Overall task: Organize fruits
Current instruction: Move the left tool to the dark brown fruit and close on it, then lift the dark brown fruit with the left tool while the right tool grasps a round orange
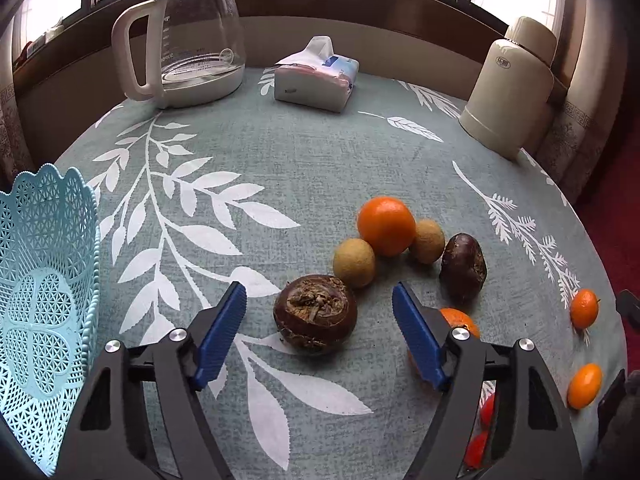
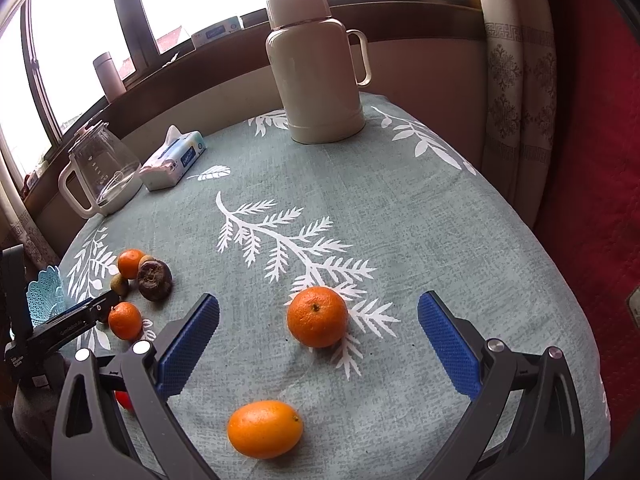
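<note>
My left gripper (image 1: pixel 319 298) is open, its blue pads on either side of a brown water chestnut (image 1: pixel 315 314) on the tablecloth. Beyond it lie an orange (image 1: pixel 386 225), two tan longans (image 1: pixel 354 262) (image 1: pixel 429 240) and a second dark chestnut (image 1: pixel 464 266). A pale blue lattice basket (image 1: pixel 44 312) stands at the far left. My right gripper (image 2: pixel 318 308) is open around a small mandarin (image 2: pixel 317 316). An oval kumquat (image 2: pixel 265 428) lies nearer the camera. The left gripper (image 2: pixel 86 312) shows at the left of the right wrist view.
A glass kettle (image 1: pixel 188 40), a tissue pack (image 1: pixel 316 76) and a cream thermos (image 1: pixel 510 84) stand along the table's far side. Two small orange fruits (image 1: pixel 584 308) (image 1: pixel 585 385) lie near the right edge. Red fruits (image 1: pixel 480 436) peek out behind the left gripper's right finger.
</note>
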